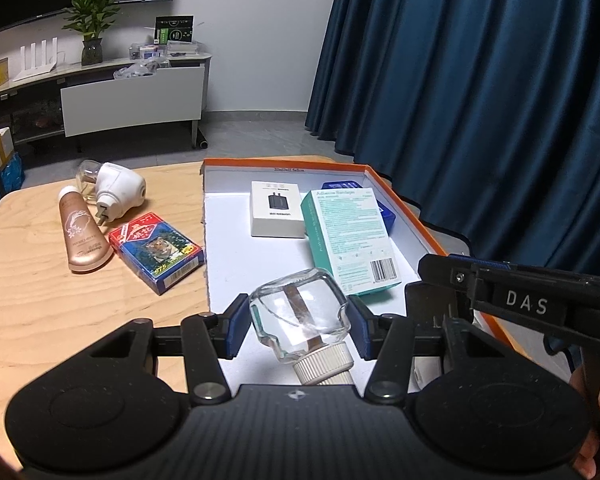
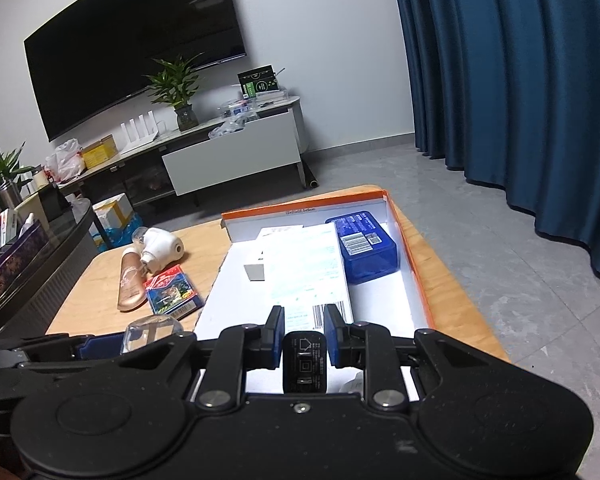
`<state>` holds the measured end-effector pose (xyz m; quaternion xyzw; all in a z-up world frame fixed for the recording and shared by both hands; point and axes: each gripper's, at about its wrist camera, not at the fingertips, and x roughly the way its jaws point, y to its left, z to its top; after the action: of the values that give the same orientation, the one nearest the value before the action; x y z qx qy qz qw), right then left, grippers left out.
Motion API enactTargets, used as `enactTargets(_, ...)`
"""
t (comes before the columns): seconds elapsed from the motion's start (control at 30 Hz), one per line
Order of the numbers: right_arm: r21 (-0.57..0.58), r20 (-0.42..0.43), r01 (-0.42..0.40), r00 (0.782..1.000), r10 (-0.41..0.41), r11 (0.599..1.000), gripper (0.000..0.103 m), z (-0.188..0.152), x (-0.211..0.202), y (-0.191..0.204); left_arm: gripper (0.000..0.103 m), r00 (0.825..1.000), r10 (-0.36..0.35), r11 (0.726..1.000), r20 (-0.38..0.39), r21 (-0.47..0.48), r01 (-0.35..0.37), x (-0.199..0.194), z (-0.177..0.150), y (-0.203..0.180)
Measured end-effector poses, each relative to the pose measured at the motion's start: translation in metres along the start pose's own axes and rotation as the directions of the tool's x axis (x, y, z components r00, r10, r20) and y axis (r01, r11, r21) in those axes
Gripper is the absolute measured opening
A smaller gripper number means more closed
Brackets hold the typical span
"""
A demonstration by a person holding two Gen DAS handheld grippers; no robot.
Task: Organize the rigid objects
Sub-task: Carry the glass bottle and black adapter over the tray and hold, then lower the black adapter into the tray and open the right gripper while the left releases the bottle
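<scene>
You've got the glass bottle (image 1: pixel 298 312) pinched in the left fingers (image 1: pixel 236 326) over the box (image 1: pixel 404 208) and the black charger (image 2: pixel 304 364) clamped in the right fingers (image 2: pixel 277 334), so lower both onto bare floor, clear of the bandage carton (image 1: pixel 352 232).

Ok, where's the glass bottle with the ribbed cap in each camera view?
Left wrist: glass bottle low centre, between the left gripper's pads.
Right wrist: lower left, body showing above the gripper frame.
Shared landmark: orange-rimmed box.
</scene>
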<state>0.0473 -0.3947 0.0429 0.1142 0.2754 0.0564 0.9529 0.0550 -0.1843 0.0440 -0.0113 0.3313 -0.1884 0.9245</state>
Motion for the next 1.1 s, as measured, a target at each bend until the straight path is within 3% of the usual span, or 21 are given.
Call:
enactTargets(0.77, -0.009, -0.009, 0.037, 0.999, -0.038, 0.999, 0.028, 0.009, 0.007, -0.005, 0.052, 0.999, -0.017, 1.0, -0.036, 0.016, 0.018, 0.014, 0.007, -0.007)
enactTargets(0.87, -0.01, 0.012, 0.043, 0.999, -0.043, 0.999, 0.049, 0.012, 0.004, -0.004, 0.052, 0.998, -0.03, 0.999, -0.046, 0.021, 0.031, 0.016, 0.007, -0.009)
enactTargets(0.93, -0.014, 0.02, 0.046, 0.999, -0.046, 0.999, 0.05, 0.015, 0.003, -0.003, 0.052, 0.998, -0.041, 0.999, -0.056, 0.023, 0.043, 0.017, 0.007, -0.009)
enactTargets(1.0, -0.012, 0.032, 0.055, 0.998, -0.055, 0.998, 0.064, 0.018, 0.001, -0.003, 0.054, 0.997, -0.047, 0.999, -0.055, 0.023, 0.048, 0.016, 0.007, -0.01)
enactTargets(1.1, -0.007, 0.052, 0.059, 0.997, -0.059, 0.998, 0.071, 0.022, -0.002, -0.002, 0.067, 0.997, -0.056, 0.998, -0.045, 0.023, 0.057, 0.014, 0.009, -0.008)
